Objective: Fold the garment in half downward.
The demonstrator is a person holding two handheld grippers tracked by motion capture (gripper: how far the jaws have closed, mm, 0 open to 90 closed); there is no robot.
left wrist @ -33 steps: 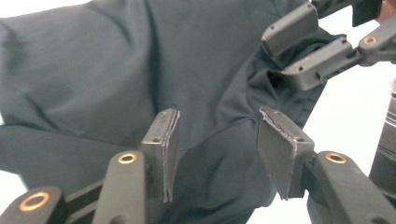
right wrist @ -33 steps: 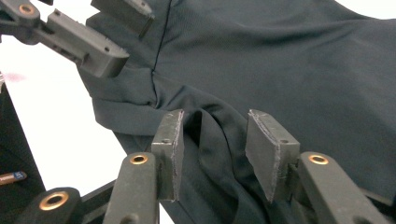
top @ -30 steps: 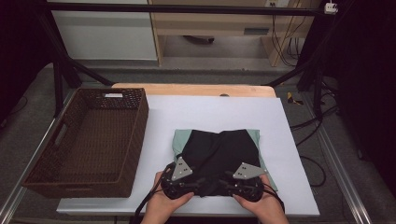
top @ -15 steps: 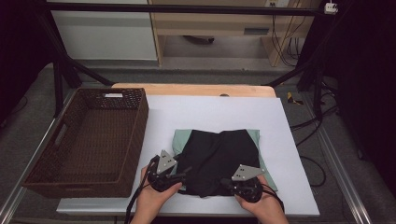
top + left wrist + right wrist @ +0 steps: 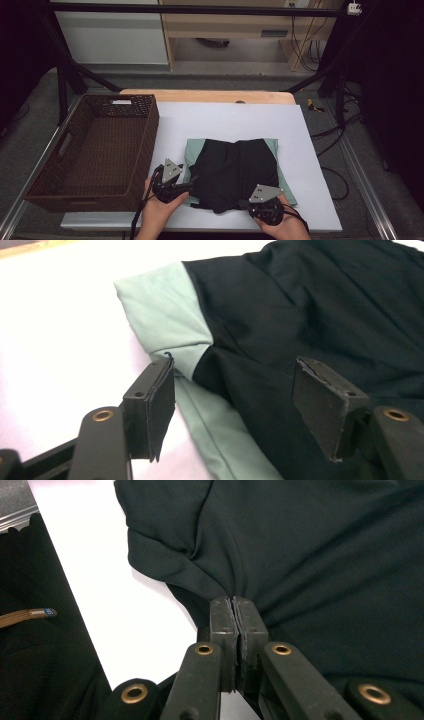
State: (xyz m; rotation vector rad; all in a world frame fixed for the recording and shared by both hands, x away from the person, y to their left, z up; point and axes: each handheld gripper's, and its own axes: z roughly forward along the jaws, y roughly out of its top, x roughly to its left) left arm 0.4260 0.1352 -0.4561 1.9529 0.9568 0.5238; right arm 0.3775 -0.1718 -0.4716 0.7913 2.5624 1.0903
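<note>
Black garment [image 5: 235,172] spread flat on a mint-green garment [image 5: 192,150], both at about six o'clock on the white tabletop [image 5: 230,120], close to the person's edge; green peeks out along the nine o'clock and three o'clock sides, so the black layer sits as the top piece, ready to be worked alone. Near hem bunched into a small ridge at five o'clock (gathered, probably, to give the pads something to bite). Right gripper [image 5: 233,611] pressed together on that ridge of black cloth, likely to anchor or lift that corner. Left gripper [image 5: 240,390] at seven o'clock, jaws apart and just been widening, straddling the seam where black meets green with no cloth pinched — seemingly lining up for the matching corner. Woven brown basket [image 5: 95,145] at nine o'clock, just beside the cloth pile, its inside bare (a likely destination for the folded pieces).
</note>
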